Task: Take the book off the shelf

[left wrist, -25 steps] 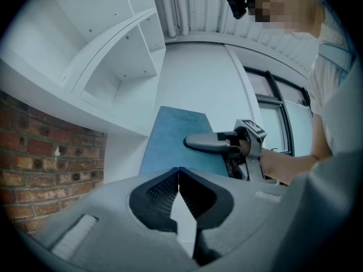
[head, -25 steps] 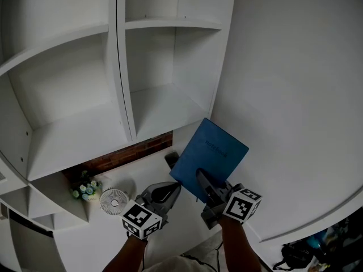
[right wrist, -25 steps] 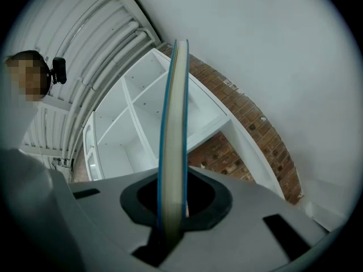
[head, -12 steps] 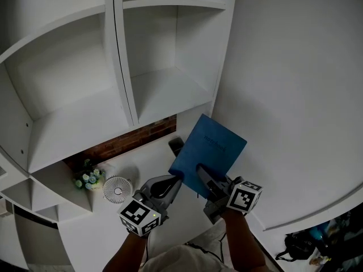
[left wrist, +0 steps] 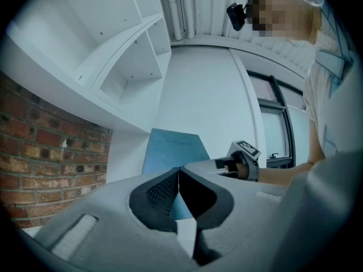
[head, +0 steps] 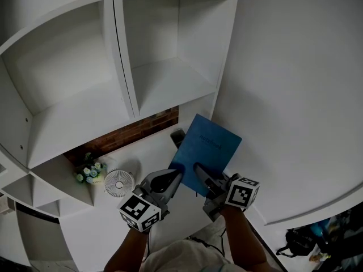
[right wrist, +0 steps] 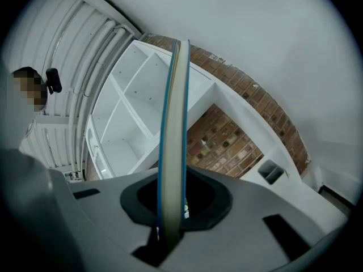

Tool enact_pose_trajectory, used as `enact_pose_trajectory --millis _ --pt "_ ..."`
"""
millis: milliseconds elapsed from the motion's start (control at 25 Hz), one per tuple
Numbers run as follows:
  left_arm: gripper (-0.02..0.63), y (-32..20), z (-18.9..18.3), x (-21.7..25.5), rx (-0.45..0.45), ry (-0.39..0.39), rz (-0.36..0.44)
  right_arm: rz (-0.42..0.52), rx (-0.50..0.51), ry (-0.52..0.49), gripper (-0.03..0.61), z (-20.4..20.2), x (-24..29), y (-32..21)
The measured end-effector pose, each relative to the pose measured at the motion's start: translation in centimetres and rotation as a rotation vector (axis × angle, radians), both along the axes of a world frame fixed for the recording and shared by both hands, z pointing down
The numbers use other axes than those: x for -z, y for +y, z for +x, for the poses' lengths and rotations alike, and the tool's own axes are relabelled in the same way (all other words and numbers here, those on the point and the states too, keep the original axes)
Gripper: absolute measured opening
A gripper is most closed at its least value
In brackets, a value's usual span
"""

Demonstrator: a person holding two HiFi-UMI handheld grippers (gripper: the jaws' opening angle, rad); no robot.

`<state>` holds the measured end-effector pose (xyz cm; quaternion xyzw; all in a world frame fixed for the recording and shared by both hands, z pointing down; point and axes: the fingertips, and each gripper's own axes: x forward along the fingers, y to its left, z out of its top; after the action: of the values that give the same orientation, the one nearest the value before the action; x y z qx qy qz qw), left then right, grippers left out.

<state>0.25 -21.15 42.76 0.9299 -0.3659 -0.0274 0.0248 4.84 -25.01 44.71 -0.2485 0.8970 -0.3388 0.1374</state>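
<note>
Nearest to me, at the bottom of the head view, are the two forearms, each running up into a gripper with its marker cube; the left gripper [head: 178,174] sits just left of the right one, and in its own view its jaws are brought together tip to tip with nothing between them; the book is visible only beyond them. The right gripper [head: 198,168] is clamped on the blue book [head: 209,151]; in its own view the book stands edge-on between the pads, blue covers either side of the pale page block, rising well above the jaws. The book is off the shelf, held up by its lower corner, cover facing the head camera, tilted so one corner points upward, in front of the plain white wall to the right of the shelf unit. Beyond the grippers lies the white ledge [head: 148,156]; a small round white fan [head: 119,182] stands toward its left end, and a little bunch of flowers [head: 87,170] sits just left of the fan at the ledge's back edge, against the strip of brick wall [head: 134,134]; a small dark fitting [head: 177,135] shows at the ledge's right end, by the book's left corner. Farthest up is the white shelf unit [head: 119,67].
</note>
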Motion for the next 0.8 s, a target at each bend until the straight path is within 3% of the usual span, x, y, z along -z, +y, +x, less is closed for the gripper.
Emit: enact_pose_trajectory --millis 800 --pt "0.010 -1.0 -1.2 -0.2 0.014 0.016 -0.008 -0.037 0.027 -0.021 0.054 -1.2 -1.0 -0.6"
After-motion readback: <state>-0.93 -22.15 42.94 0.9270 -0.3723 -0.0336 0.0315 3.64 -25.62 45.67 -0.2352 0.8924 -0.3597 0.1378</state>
